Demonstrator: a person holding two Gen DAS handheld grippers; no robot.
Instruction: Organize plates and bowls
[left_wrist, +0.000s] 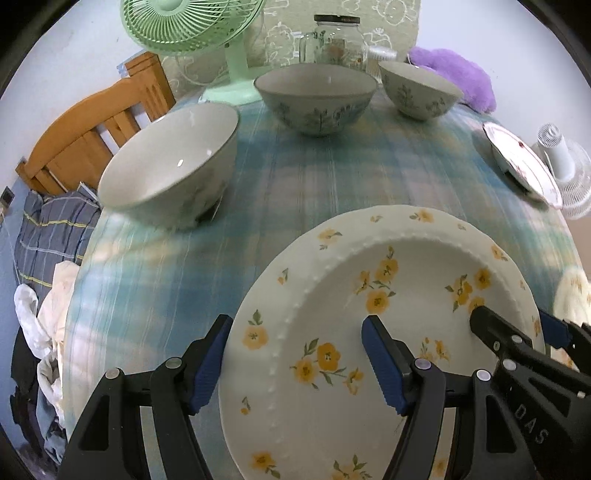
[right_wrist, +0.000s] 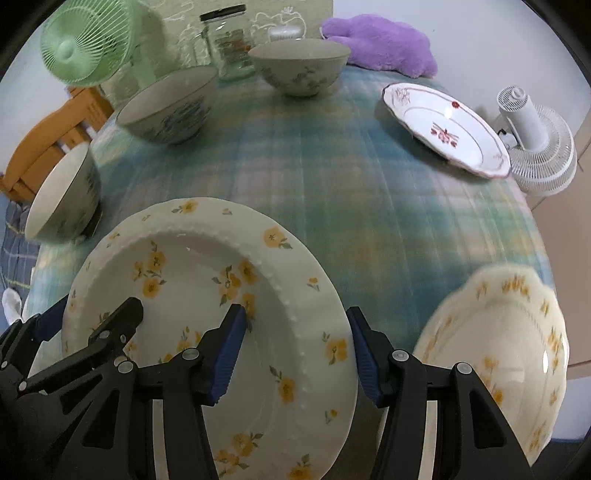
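A white plate with yellow flowers (left_wrist: 332, 288) (right_wrist: 192, 254) is held up over the blue checked tablecloth (left_wrist: 332, 177) by both grippers. My left gripper (left_wrist: 297, 363) is shut on its left rim, one blue pad outside the edge and one inside the well. My right gripper (right_wrist: 295, 356) is shut on the opposite rim in the same way. Each gripper also shows at the edge of the other's view. Three grey-white bowls with blue leaf patterns (left_wrist: 166, 166) (left_wrist: 316, 96) (left_wrist: 419, 88) stand at the left and far side. A red-flowered plate (right_wrist: 443, 125) lies far right.
A scalloped cream plate with yellow flowers (right_wrist: 498, 350) lies near right, close to the table edge. A green fan (left_wrist: 192, 26), a glass jar (left_wrist: 338, 40) and a purple plush (right_wrist: 380, 40) stand at the back. A white fan (right_wrist: 535, 144) sits off the right edge.
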